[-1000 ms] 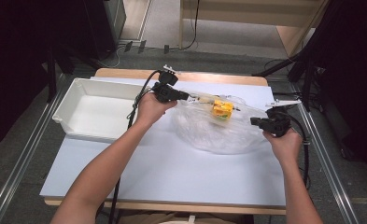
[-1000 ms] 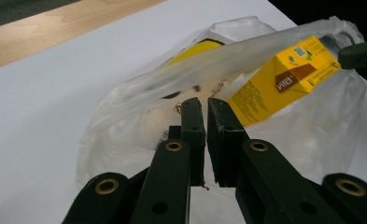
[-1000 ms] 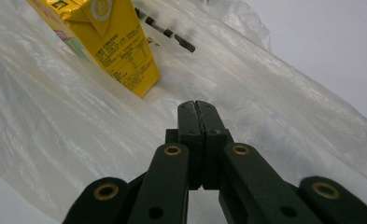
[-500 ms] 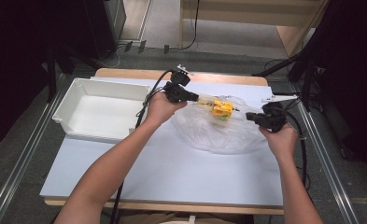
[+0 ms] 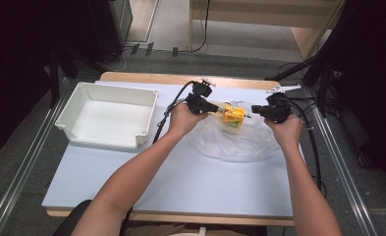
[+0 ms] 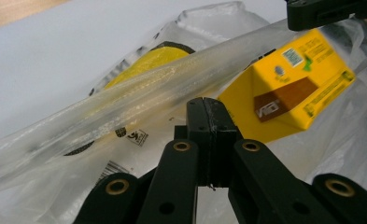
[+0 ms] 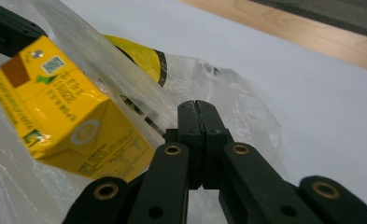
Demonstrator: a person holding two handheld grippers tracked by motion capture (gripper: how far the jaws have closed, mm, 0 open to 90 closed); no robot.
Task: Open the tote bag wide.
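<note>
1. We've got the left gripper (image 5: pixel 215 106) with its jaws pressed tight together, pinching the rim of the clear plastic bag (image 5: pixel 239 142) on our left side; it had just been closing.
2. Our right gripper (image 5: pixel 255 109) is clamped the same way on the bag's other edge, jaws fully together.
3. The yellow carton (image 5: pixel 233 116) sits between the two grippers at the bag's mouth, tilted.
4. The bag lies on the white table (image 5: pixel 180 182), well right of the white bin (image 5: pixel 107 115).
</note>
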